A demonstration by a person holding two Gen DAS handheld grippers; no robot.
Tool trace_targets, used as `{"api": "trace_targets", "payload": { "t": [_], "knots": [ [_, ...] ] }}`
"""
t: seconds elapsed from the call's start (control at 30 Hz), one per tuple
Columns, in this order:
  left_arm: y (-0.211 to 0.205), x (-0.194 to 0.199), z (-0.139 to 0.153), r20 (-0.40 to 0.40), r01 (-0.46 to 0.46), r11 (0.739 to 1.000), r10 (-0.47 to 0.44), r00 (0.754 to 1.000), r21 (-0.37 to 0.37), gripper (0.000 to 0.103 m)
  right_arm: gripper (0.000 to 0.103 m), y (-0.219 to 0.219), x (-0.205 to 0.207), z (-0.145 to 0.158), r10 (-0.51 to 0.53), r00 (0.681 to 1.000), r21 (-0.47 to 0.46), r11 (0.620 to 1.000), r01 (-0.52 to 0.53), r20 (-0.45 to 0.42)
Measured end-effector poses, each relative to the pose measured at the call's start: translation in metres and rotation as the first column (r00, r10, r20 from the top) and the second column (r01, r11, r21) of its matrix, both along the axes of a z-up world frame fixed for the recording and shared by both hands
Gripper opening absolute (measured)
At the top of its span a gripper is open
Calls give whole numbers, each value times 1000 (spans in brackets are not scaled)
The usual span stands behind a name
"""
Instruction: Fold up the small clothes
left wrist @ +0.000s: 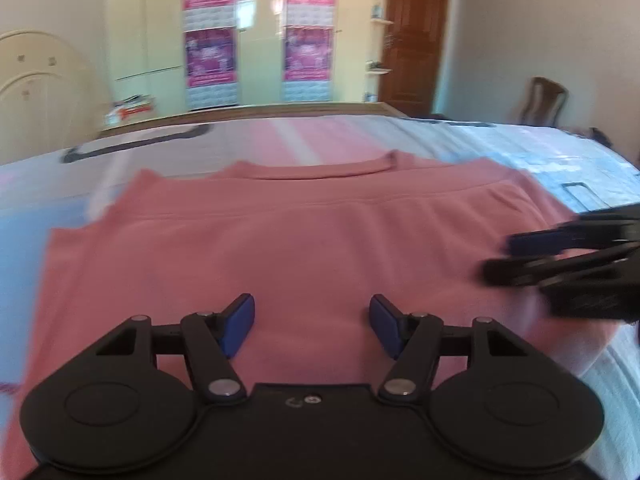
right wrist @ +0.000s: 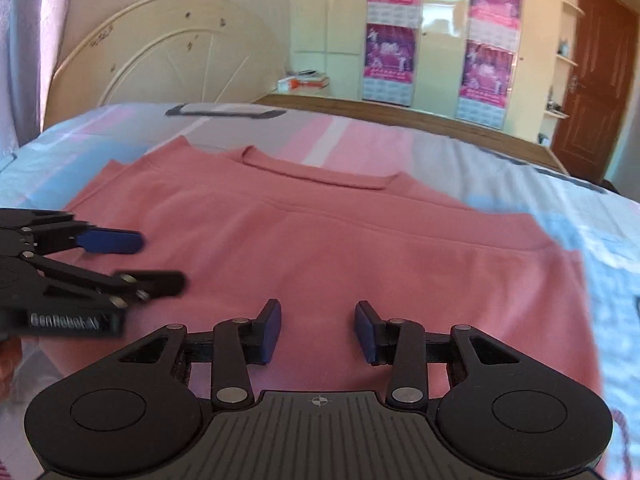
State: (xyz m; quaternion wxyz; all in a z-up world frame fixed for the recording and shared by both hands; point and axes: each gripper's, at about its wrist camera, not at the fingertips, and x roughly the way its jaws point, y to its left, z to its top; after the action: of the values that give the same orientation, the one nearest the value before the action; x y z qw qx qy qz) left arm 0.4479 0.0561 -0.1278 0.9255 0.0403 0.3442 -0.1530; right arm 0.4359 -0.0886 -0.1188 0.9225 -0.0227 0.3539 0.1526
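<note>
The near hem of the pink T-shirt is hidden behind the left gripper body in the left wrist view, and behind the right gripper body in the right wrist view. The posters on the wardrobe carry print too blurred to read. The wooden chair shows only its backrest above the bed. The items on the corner shelves are too small to identify.

I am looking down at a bed whose sheet is showing pale blue, pink and white bands with dark printed marks, and 1 pink shirt is lying flat on it, folded, its neckline pointing toward the far wooden edge.
</note>
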Motion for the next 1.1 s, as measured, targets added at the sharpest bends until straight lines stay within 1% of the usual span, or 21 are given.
{"api": "trace_targets", "payload": {
  "t": [0.07, 0.13, 0.2, 0.23, 0.3, 0.33, 0.37, 0.43, 0.47, 0.5, 0.6, 0.67, 0.73, 0.8, 0.83, 0.87, 0.9, 0.97, 1.03, 1.07, 1.1],
  "knots": [
    [11, -6, 4, -6, -12, 999, 11, 1000, -34, 62, 40, -8, -9, 5, -15, 1000, 6, 1000, 15, 17],
    [13, -8, -1, -28, -26, 999, 25, 999, -22, 63, 40, -10, -7, -4, -17, 999, -10, 1000, 17, -30],
    [17, -7, 4, -30, -53, 998, 52, 998, -31, 59, 40, -6, -10, -3, -21, 999, -24, 1000, 20, -33],
    [15, -12, 10, -8, -51, 999, 50, 999, -19, 59, 40, -3, -13, 4, -34, 999, -30, 999, 33, -32],
    [9, -20, 16, 24, -19, 1000, 20, 1000, -14, 60, 40, -3, -26, 19, -17, 1000, 9, 1000, 17, 19],
    [6, -23, 14, 10, -8, 1000, 8, 1000, -27, 60, 40, 0, -32, 21, -8, 1000, 29, 1000, 8, 23],
    [1, -26, 12, -11, 8, 999, -8, 1000, -39, 61, 40, 4, -36, 19, 1, 1000, 38, 999, -1, -9],
    [-11, -33, 2, -24, 29, 999, -29, 999, 14, 61, 40, 19, -40, 5, 32, 997, 5, 999, -32, -65],
    [-13, -37, -2, -27, 30, 999, -29, 999, 35, 61, 40, 26, -44, -4, 34, 995, -46, 998, -38, -89],
    [-10, -41, -3, -23, 27, 999, -26, 999, 42, 61, 40, 26, -50, -6, 33, 997, -70, 997, -38, -72],
    [16, -51, -3, -11, -26, 999, 26, 1000, 46, 60, 40, 6, -65, -3, -6, 998, -94, 996, 0, -61],
    [40, -56, -5, -4, -94, 991, 95, 995, 94, 62, 40, -27, -77, -1, -110, 993, -143, 984, 104, -38],
    [69, -59, -7, -20, -148, 986, 149, 989, 72, 61, 40, -72, -83, -7, -246, 967, -151, 961, 233, -68],
    [84, -62, -6, -21, -168, 984, 170, 985, 66, 61, 39, -104, -85, -8, -265, 956, -40, 964, 263, -121],
    [84, -62, -3, -17, -173, 982, 175, 984, 72, 60, 39, -105, -84, -4, -264, 957, -52, 964, 259, -124],
    [83, -63, -1, -7, -179, 980, 180, 984, 81, 59, 39, -104, -83, 2, -270, 957, -60, 963, 265, -103],
    [81, -62, 0, -2, -184, 978, 185, 983, 94, 59, 39, -106, -85, 10, -273, 959, -23, 962, 272, -72],
    [80, -59, 0, -14, -189, 977, 191, 981, 97, 59, 39, -107, -82, 16, -281, 957, 40, 958, 284, -68],
    [82, -58, -2, -18, -191, 977, 194, 981, 98, 61, 37, -101, -73, 8, -276, 958, -24, 961, 275, -80],
    [85, -58, -3, -20, -193, 977, 196, 981, 96, 61, 36, -101, -69, -2, -274, 954, -66, 961, 268, -120],
    [89, -57, -2, -24, -198, 977, 200, 979, 81, 61, 35, -109, -70, -7, -277, 952, -71, 960, 270, -132]
  ]
}}
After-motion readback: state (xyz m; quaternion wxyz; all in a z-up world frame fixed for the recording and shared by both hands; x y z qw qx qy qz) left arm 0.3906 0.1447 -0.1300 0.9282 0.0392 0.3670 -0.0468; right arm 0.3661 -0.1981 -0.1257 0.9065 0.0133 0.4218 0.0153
